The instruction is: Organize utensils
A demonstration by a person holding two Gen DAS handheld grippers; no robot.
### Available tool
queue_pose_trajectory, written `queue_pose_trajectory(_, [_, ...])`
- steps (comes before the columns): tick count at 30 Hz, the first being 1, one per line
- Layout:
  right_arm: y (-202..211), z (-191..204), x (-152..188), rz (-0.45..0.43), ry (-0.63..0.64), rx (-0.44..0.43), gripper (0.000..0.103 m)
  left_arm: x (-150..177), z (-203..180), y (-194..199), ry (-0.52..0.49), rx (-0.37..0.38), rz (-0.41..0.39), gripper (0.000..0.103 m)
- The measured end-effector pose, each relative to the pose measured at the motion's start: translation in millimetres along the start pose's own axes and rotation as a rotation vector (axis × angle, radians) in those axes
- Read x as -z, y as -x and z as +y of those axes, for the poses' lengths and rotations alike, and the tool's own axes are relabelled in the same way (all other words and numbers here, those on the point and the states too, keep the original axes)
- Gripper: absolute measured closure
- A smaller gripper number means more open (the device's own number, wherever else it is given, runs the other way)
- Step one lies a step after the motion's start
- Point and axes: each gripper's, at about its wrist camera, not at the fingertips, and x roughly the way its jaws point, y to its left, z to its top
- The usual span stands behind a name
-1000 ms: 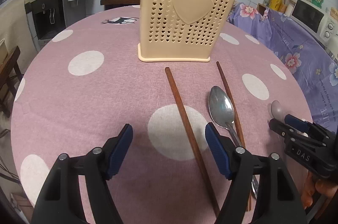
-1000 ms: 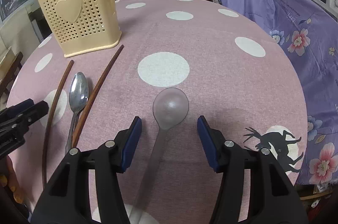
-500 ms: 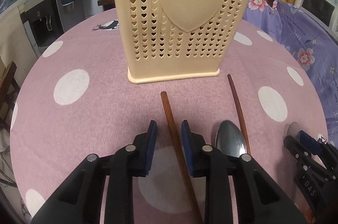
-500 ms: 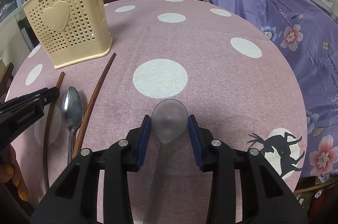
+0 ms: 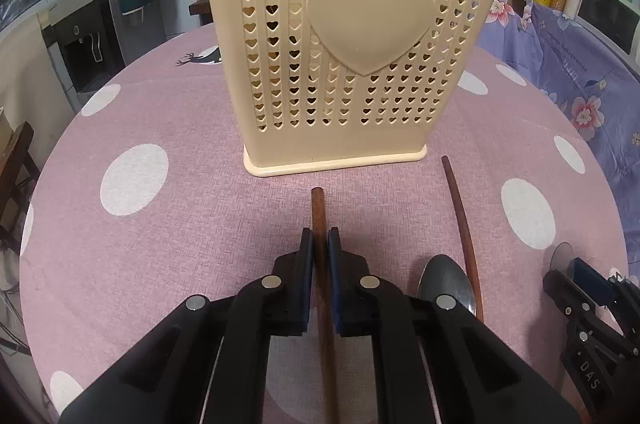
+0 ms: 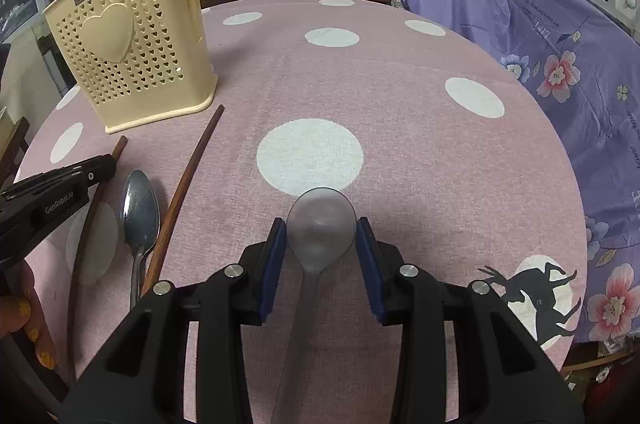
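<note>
The dotted pink counter (image 5: 168, 224) carries a cream utensil holder (image 5: 352, 36) at its far side. In front of it, the left gripper (image 5: 320, 244) is closing its jaws on a wooden chopstick (image 5: 319, 212), pads against both sides. The right gripper (image 6: 321, 228) has its jaws clamped on a translucent spoon (image 6: 322, 220) at the bowl's sides. A metal spoon (image 6: 140, 208) lies between, beside a second chopstick (image 6: 188, 176).

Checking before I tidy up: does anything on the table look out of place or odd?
Nothing damaged or spilled. Two wooden chopsticks, a metal spoon and a translucent spoon lie loose on the tablecloth outside the cream holder, the chopsticks splayed apart.
</note>
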Motion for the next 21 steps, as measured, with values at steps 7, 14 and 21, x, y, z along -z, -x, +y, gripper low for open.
queue_pose_trajectory(7, [10,-4,-3,-0.048,-0.008,-0.06,0.066,-8,15,20,0.044,0.051,-0.042,0.095])
queue_pose_trajectory(14, [45,-10,-19,-0.127,-0.01,-0.137,0.066,-27,37,89,0.09,0.156,-0.186,0.095])
queue_pose_trajectory(21, [86,-15,-36,-0.191,0.011,-0.18,0.067,-40,53,157,0.086,0.163,-0.351,0.095])
